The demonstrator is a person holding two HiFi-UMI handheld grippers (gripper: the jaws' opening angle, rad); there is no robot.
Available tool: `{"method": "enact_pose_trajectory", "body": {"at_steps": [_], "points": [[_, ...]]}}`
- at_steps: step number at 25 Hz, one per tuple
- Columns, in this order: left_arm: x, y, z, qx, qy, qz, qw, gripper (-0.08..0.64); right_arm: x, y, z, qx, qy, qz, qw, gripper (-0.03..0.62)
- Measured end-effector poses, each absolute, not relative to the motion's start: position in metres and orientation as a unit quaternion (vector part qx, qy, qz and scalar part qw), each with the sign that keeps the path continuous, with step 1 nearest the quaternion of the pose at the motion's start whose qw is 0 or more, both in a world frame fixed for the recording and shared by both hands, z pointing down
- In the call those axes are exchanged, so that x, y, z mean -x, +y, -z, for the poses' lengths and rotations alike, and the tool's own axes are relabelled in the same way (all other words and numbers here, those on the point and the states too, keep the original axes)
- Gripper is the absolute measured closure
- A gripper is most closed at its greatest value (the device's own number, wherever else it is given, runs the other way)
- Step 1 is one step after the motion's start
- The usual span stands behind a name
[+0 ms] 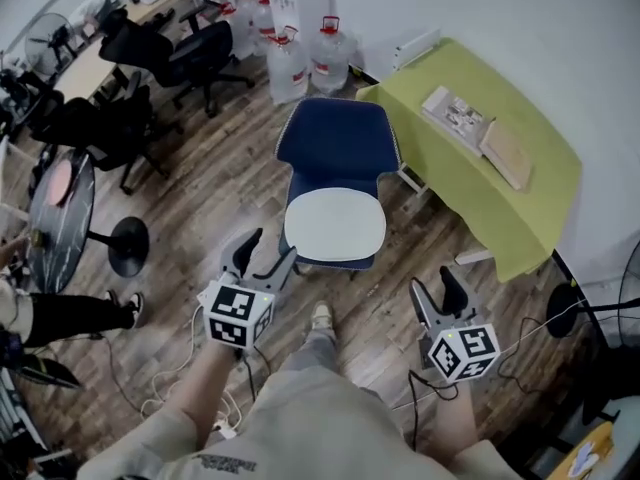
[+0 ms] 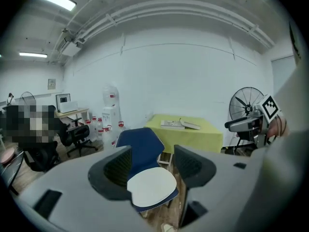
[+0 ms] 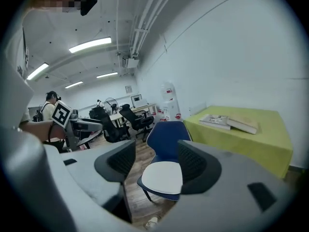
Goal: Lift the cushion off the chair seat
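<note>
Nearest, the left gripper [image 1: 266, 253] and right gripper [image 1: 437, 290] are held with fingers wide apart, empty. Ahead, the cushion [image 1: 335, 224] is seen untouched on the chair [image 1: 338, 138], nearer the left gripper.

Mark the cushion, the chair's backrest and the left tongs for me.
white cushion [image 1: 335, 224], head view, centre of its top face.
blue chair backrest [image 1: 338, 140], head view, middle of the panel.
left tongs [image 1: 272, 246], head view, midway between the fingertips.

On my feed I see a wood-plank floor [image 1: 200, 183]. A table [image 1: 435, 158] under a yellow-green cloth stands at two o'clock against the white wall [image 1: 520, 18], with books [image 1: 478, 133] lying on it. Water jugs [image 1: 300, 58] cluster at twelve, black office chairs [image 1: 190, 58] at eleven, a round dark table [image 1: 60, 218] at nine. Strip lights [image 3: 90, 44] glow overhead.
</note>
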State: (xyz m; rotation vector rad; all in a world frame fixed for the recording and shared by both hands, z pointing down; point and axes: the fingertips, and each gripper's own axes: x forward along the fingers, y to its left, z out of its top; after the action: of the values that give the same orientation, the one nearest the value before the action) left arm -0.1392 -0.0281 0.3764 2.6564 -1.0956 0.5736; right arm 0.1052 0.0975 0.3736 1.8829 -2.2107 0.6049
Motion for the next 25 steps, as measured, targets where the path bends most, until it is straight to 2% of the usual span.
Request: {"method": "enact_pose_trajectory", "body": {"at_steps": [12, 17, 25], "points": [[0.119, -0.140, -0.481, -0.890, -0.335, -0.259, 0.170, 0.288, -0.115, -0.034, -0.466, -0.614, -0.721, -0.297, 0.119, 0.293], [0.114, -0.162, -0.519, -0.877, -0.337, -0.260, 0.224, 0.288, -0.123, -0.058, -0.513, -0.606, -0.711, -0.318, 0.161, 0.284], [0.108, -0.172, -0.592, -0.852, -0.344, -0.309, 0.245, 0.287, -0.147, -0.074, -0.599, -0.593, -0.689, -0.372, 0.187, 0.264]]}}
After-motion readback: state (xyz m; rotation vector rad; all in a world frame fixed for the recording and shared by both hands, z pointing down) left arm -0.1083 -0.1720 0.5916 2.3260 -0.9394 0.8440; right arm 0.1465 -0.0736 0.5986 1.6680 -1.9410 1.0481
